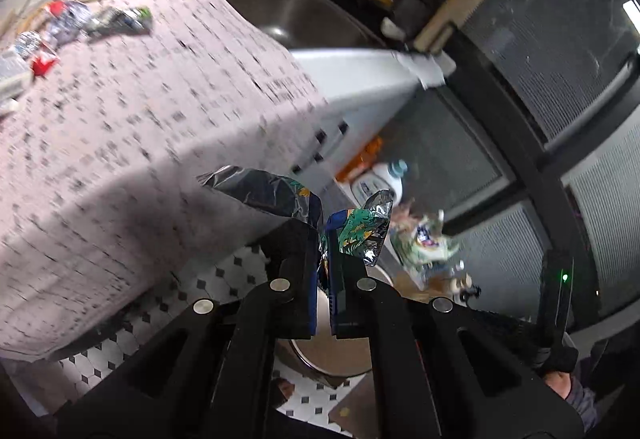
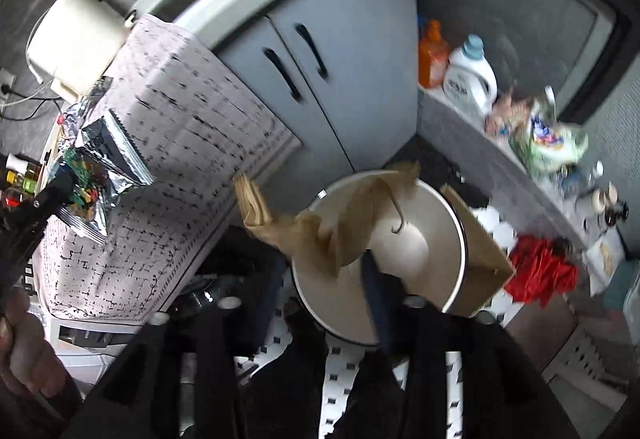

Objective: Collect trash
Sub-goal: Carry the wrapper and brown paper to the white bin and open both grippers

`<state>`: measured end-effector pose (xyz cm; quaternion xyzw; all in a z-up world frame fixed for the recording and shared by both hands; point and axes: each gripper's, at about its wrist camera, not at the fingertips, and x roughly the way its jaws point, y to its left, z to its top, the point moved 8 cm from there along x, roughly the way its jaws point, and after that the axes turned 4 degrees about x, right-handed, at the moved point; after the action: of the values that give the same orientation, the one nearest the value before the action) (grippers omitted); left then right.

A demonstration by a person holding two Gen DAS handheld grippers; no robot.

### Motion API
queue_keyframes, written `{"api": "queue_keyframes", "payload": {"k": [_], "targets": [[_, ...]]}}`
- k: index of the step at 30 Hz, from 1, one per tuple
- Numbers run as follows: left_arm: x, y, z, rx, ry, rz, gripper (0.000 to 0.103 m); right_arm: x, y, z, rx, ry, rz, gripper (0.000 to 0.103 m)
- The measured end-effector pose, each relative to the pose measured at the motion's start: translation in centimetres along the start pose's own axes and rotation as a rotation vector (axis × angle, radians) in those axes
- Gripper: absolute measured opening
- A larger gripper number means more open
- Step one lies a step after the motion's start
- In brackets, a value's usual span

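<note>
In the left wrist view, the left gripper (image 1: 324,239) sits at lower centre with its jaws clamped on a crumpled foil wrapper (image 1: 360,229), silver inside and printed with green leaves on dark blue outside; one flap (image 1: 264,191) spreads to the left, another sticks up to the right. Behind it the worktop (image 1: 132,143), covered in a patterned cloth, fills the left of the frame, with more wrappers (image 1: 116,19) lying at upper left. In the right wrist view, the right gripper (image 2: 360,271) at lower centre is closed on a crumpled brown paper bag (image 2: 320,223), which hangs over the open white bin (image 2: 404,239) on the tiled floor. At the left edge the foil wrapper (image 2: 104,175) shows again, pinched in the left gripper (image 2: 60,183) above the cloth.
</note>
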<state>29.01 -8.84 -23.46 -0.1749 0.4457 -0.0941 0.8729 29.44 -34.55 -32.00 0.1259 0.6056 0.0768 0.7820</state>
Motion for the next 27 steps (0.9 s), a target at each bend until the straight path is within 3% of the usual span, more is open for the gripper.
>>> {"api": "queue_keyframes", "payload": {"k": [7, 15, 16, 18, 20, 24, 27], "targets": [[3.8, -3.2, -2.4, 0.027, 0.068, -0.036, 0.005, -2.0, -4.3, -0.7, 0.050, -0.038, -0.044, 0.059], [7.8, -6.8, -4.6, 0.071, 0.159, -0.093, 0.005, -5.5, -9.7, -1.1, 0.138, -0.095, -0.099, 0.060], [8.3, -7.4, -4.9, 0.079, 0.177, -0.108, 0.008, -5.9, -10.2, -1.2, 0.151, -0.102, -0.104, 0.060], [9.1, -8.0, -5.5, 0.080, 0.216, -0.134, 0.023, -6.5, -11.0, -1.4, 0.170, -0.112, -0.110, 0.060], [9.1, -8.2, -5.7, 0.075, 0.224, -0.139, 0.052, -6.8, -11.3, -1.5, 0.184, -0.120, -0.119, 0.060], [8.1, -8.2, -5.1, 0.088, 0.206, -0.161, 0.065, -7.1, -10.9, -1.3, 0.198, -0.134, -0.121, 0.060], [6.6, -7.1, -4.0, 0.095, 0.173, -0.133, 0.074, -7.1, -9.1, -0.8, 0.183, -0.149, -0.107, 0.064]]}}
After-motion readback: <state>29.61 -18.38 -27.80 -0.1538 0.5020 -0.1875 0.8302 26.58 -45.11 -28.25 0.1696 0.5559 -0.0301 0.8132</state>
